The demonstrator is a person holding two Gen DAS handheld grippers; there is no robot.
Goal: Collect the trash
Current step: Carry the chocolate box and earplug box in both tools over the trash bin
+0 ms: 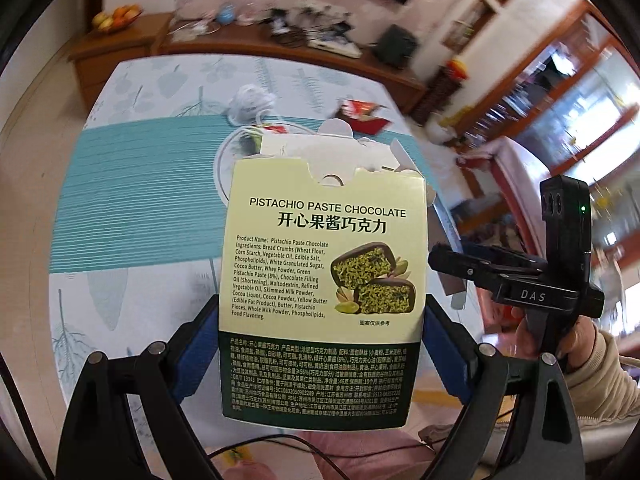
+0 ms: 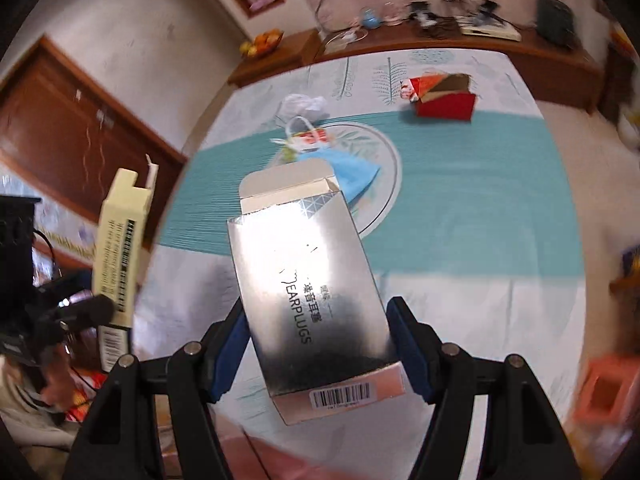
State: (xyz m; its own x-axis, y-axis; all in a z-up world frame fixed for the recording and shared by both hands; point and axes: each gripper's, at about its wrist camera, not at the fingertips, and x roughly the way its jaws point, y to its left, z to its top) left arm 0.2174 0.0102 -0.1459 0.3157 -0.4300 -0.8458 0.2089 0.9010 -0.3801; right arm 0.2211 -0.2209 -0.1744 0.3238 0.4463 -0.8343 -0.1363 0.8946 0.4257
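My left gripper (image 1: 320,340) is shut on a pale green pistachio chocolate box (image 1: 324,280), its top flaps open, held up above the table. The same box (image 2: 120,248) shows edge-on at the left of the right wrist view. My right gripper (image 2: 320,344) is shut on a silver earplugs box (image 2: 312,288) with its top flap open, blue pads pressing both sides. That gripper (image 1: 516,280) also appears at the right of the left wrist view, in a person's hand. Both boxes hang over the table.
Below lies a table with a leaf-print cloth (image 2: 480,304) and a teal runner (image 2: 480,184). A round plate (image 2: 394,160) holds a blue paper (image 2: 352,172), a white plastic bag (image 2: 300,108) and a red wrapper. An open red box (image 2: 444,98) stands farther back. A wooden sideboard (image 2: 400,46) lines the far wall.
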